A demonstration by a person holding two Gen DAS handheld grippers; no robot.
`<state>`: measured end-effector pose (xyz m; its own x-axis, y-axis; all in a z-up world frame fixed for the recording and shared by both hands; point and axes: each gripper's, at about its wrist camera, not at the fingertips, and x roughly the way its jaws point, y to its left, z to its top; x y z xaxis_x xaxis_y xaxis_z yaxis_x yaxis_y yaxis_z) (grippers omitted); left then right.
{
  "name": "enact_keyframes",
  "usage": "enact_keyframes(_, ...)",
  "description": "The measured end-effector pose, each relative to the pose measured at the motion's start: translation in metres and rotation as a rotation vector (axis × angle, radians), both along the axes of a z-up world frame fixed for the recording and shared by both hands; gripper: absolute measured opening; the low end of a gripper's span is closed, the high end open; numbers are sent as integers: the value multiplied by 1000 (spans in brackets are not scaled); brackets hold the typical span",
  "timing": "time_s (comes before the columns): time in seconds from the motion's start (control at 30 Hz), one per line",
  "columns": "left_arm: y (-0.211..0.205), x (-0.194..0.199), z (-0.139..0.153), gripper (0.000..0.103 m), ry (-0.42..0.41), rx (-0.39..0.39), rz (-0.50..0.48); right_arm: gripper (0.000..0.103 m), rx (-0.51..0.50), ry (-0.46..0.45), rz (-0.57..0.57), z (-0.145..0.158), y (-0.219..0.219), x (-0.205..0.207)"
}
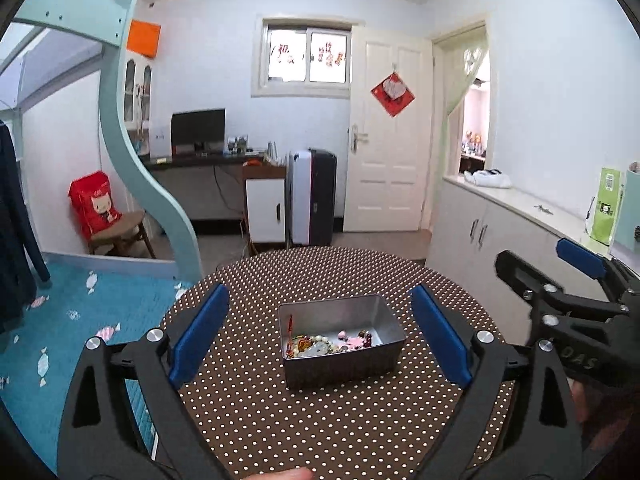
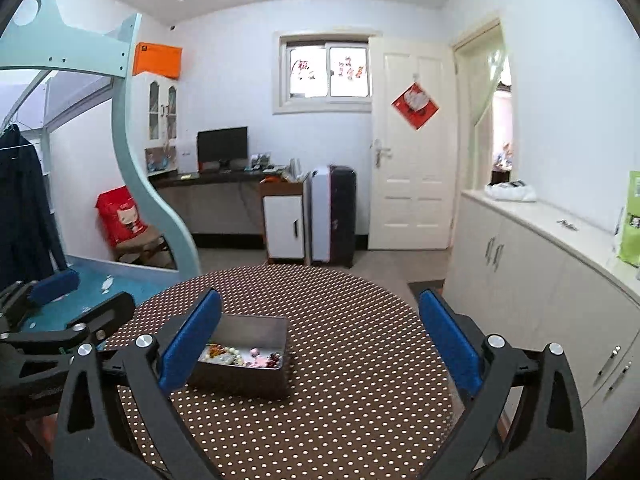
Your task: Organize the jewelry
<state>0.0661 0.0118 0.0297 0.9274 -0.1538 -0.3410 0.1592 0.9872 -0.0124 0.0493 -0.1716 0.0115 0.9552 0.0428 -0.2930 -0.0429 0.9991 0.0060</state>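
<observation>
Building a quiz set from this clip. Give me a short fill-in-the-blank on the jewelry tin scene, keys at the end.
1. The jewelry lies inside a metal ____ on the round table.
2. The tablecloth is brown with white ____.
3. The left gripper and the right gripper both hold ____.
4. The tin has no ____ on it, so its contents show.

Missing words: tin; dots; nothing; lid

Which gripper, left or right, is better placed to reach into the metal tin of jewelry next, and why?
Left. The left gripper is open and frames the metal tin squarely between its fingers. The right gripper, also open, sees the tin off toward its left finger.
</observation>
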Motion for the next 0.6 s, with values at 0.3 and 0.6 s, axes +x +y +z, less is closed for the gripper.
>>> enact_keyframes(0.3,3,-17,-12,93,-18,7,74,96,-4,-15,-22,-14,1,-16)
enact_keyframes(0.6,11,-17,-18,93,1,4,91,96,-19,-19,16,-18,6,-22)
